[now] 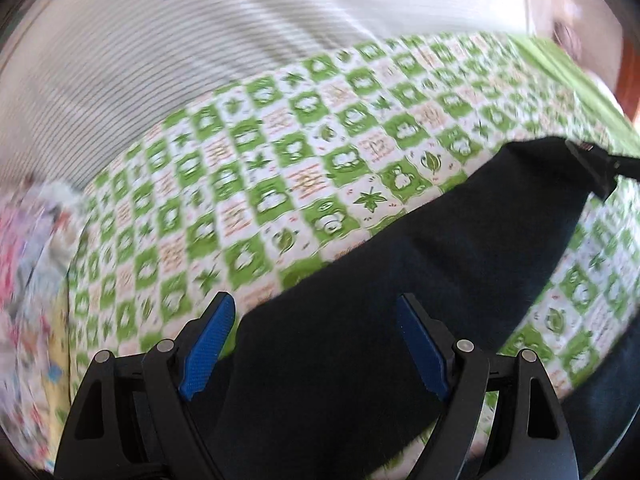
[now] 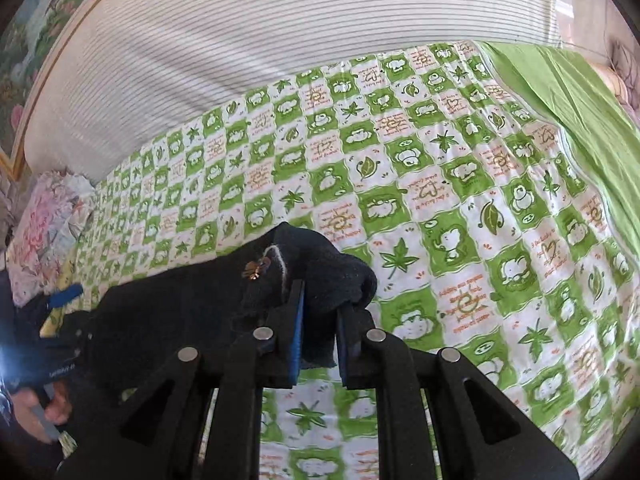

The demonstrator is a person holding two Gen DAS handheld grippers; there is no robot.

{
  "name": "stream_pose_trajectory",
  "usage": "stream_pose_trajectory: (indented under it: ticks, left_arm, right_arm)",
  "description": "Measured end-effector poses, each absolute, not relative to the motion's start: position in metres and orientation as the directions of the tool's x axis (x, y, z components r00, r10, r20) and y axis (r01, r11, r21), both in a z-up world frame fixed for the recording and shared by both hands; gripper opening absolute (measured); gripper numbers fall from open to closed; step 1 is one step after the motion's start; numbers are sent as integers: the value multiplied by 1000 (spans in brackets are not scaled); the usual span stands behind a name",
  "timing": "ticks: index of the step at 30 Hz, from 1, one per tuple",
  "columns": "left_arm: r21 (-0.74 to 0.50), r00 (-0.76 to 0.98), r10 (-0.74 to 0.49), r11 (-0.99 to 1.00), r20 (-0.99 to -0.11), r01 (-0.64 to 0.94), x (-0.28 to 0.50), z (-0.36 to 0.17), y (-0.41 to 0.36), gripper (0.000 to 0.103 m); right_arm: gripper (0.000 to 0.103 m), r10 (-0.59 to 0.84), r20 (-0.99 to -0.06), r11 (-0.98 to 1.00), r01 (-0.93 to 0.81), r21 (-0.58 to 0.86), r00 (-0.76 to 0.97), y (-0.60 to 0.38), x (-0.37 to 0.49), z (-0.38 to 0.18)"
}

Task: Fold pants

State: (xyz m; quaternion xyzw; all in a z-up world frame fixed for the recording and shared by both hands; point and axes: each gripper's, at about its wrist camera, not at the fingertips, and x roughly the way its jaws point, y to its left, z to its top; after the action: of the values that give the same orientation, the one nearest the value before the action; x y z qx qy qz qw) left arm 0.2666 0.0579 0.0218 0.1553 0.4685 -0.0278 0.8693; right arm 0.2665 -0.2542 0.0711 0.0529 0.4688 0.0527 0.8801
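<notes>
The pants [image 1: 420,264] are dark navy, stretched in a band above the green checked bed cover [image 1: 280,168]. My left gripper [image 1: 316,312] is open, its blue pads [image 1: 208,348] wide apart on either side of the cloth. The right gripper shows at the far end of the band in the left wrist view [image 1: 596,168]. In the right wrist view my right gripper [image 2: 318,300] is shut on a bunched end of the pants [image 2: 316,268], held above the cover [image 2: 440,184]. The left gripper [image 2: 64,296] shows at the far left with the person's hand [image 2: 44,412].
A white striped mattress or bolster [image 2: 280,40] lies along the far side of the bed. A plain green sheet [image 2: 568,92] is at the right. Flowered bedding [image 2: 44,220] is piled at the left edge.
</notes>
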Motion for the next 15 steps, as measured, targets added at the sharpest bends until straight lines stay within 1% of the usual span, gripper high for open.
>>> stream_pose_trajectory:
  ticks: [2,5,10,15]
  left_arm:
    - [269,543,113,939,-832,217,280,11,58,83]
    - [273,503,124,933,-856,234,297,-4,65,83]
    - [248,467,89,924,-880,291,308,-21,68,83]
    - [215,459,50,925,-887,313,309,-26,70,84]
  right_arm:
    - [15,143,-826,989,-51,138,545,-259,267,71]
    - [15,188,-836,981,-51,189,515,-271,262,64]
    - [16,349,-824,917,20,399,446,-306,248,53]
    - [16,448,-784,873,-21,488,429,-315,224,64]
